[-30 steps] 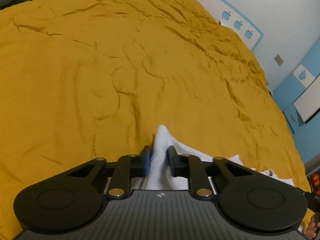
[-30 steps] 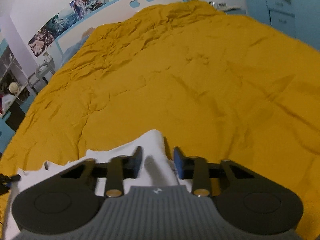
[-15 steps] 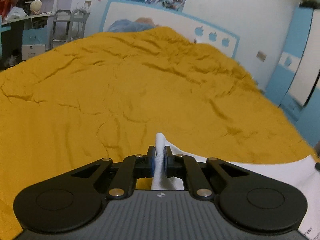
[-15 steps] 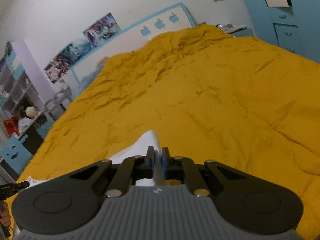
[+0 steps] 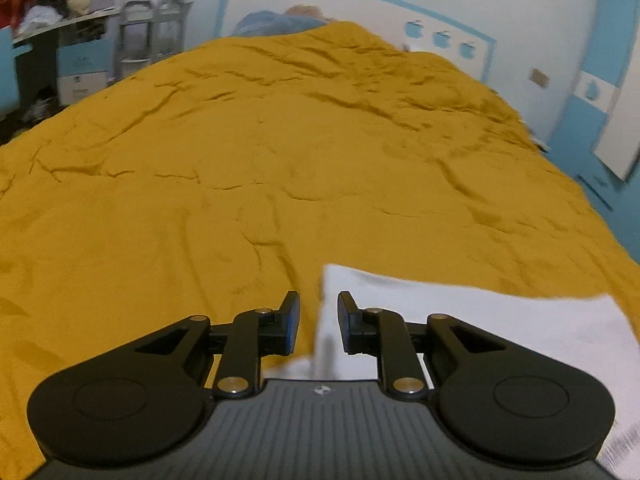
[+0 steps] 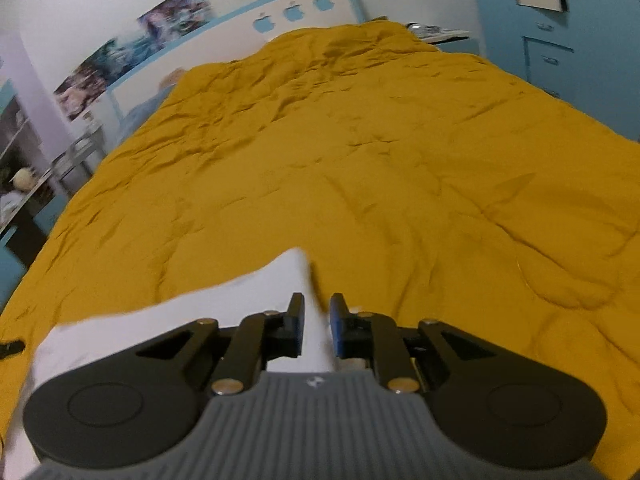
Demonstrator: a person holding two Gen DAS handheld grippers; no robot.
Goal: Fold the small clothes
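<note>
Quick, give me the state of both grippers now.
Left gripper: opening, white garment between its fingers, not pinched.
Right gripper: opening, garment corner between its fingers.

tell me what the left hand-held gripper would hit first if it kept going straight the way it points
Probably the white garment, whose corner stands between the opening jaws of the left hand-held gripper; past that, the mustard bedspread. Depth is unclear here.

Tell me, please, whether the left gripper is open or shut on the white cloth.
Open, and opening: the left gripper shows a clear gap, its pads off the white cloth whose corner stands between them.
</note>
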